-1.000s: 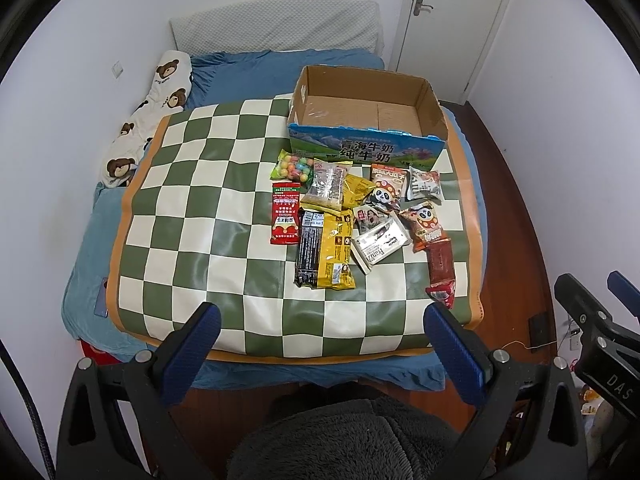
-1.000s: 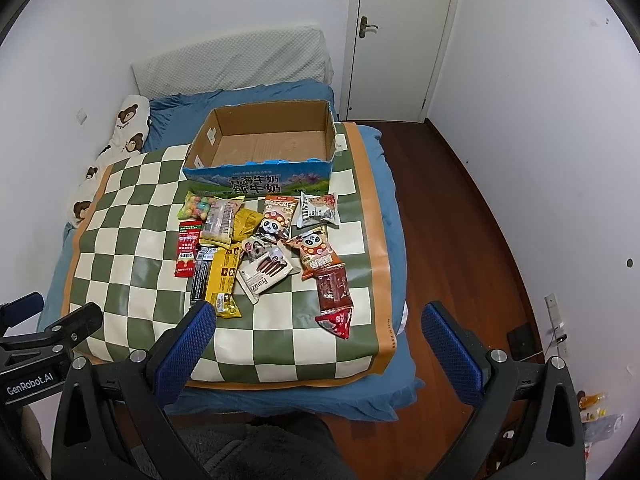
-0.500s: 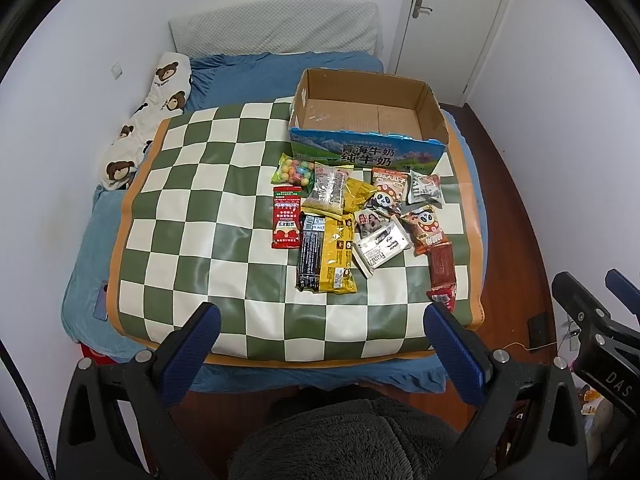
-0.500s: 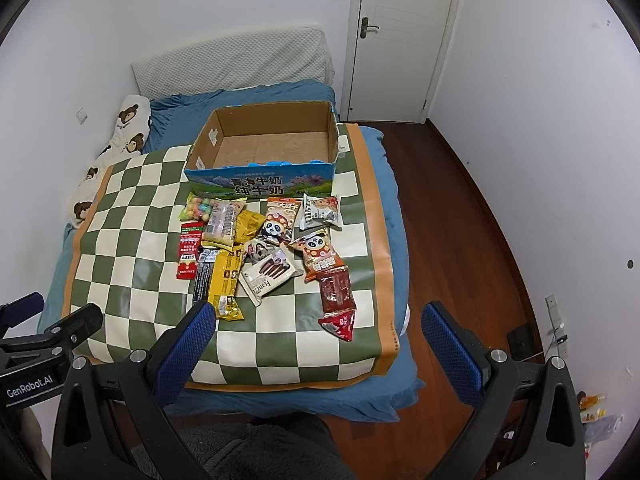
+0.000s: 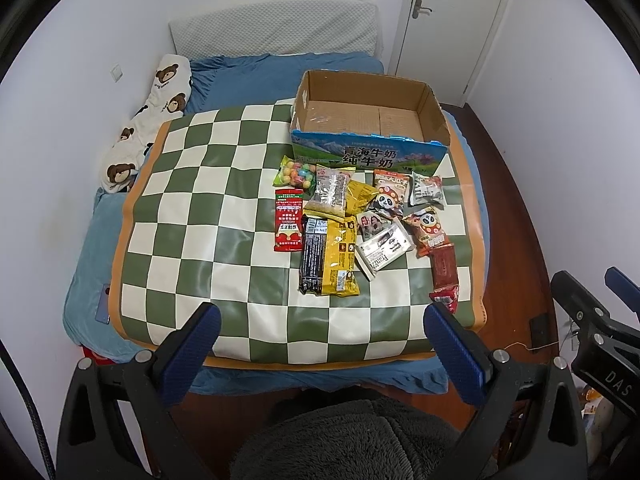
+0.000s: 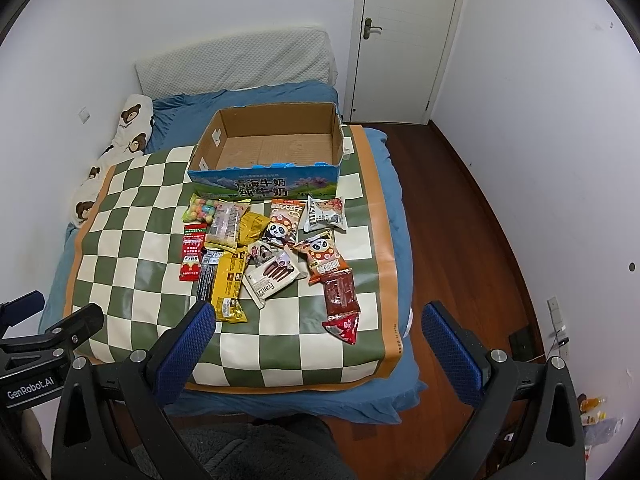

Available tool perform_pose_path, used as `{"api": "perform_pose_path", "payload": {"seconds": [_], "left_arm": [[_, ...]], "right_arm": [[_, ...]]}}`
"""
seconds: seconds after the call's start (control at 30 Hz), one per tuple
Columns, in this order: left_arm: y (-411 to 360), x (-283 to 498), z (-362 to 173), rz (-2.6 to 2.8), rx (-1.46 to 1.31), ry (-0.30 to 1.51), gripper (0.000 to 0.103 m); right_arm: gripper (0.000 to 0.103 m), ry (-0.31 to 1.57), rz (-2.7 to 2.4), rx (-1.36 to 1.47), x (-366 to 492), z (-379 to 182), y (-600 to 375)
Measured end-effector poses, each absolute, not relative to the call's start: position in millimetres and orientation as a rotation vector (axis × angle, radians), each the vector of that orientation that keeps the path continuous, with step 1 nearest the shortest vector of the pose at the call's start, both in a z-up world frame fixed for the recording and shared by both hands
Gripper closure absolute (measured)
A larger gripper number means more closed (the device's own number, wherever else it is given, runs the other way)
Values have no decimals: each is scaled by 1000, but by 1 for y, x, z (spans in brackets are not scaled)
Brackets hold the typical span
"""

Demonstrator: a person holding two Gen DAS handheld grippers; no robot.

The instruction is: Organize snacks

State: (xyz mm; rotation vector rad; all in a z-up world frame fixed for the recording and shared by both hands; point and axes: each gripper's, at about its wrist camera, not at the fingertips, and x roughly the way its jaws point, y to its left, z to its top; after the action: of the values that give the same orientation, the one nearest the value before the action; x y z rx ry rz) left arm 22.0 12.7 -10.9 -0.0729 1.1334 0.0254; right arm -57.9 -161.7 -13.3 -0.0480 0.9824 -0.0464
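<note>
Several snack packets lie in a cluster on a green-and-white checked mat (image 5: 192,216) on a bed: a red packet (image 5: 289,220), a yellow packet (image 5: 340,258), a black bar (image 5: 313,258), a white wafer pack (image 5: 384,249), a dark red packet (image 5: 444,272). An empty open cardboard box (image 5: 368,120) stands just behind them. It also shows in the right wrist view (image 6: 276,148), with the snacks in front, such as the dark red packet (image 6: 340,304). My left gripper (image 5: 320,344) is open and empty, above the mat's near edge. My right gripper (image 6: 320,340) is open and empty too.
The blue bed (image 5: 280,68) fills the room's left, with a bear-print pillow (image 5: 148,120) against the left wall. Wood floor (image 6: 480,248) runs along the right side to a white door (image 6: 404,36). The other gripper shows at each view's edge (image 5: 592,328).
Both views have drawn slightly back and up from the bed; the mat and snacks sit a little higher in frame. Nothing on the mat has moved. Both grippers stay open.
</note>
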Motion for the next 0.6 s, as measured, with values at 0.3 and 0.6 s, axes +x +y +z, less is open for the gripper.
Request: {"api": "perform_pose_path", "payload": {"seconds": [0.3, 0.6], "left_arm": [[16, 28, -6, 15, -70, 1125, 0], [11, 30, -7, 14, -57, 1112, 0]], "right_arm": [[0, 988, -39, -42, -56, -15, -158], [0, 991, -31, -29, -52, -16, -161]]}}
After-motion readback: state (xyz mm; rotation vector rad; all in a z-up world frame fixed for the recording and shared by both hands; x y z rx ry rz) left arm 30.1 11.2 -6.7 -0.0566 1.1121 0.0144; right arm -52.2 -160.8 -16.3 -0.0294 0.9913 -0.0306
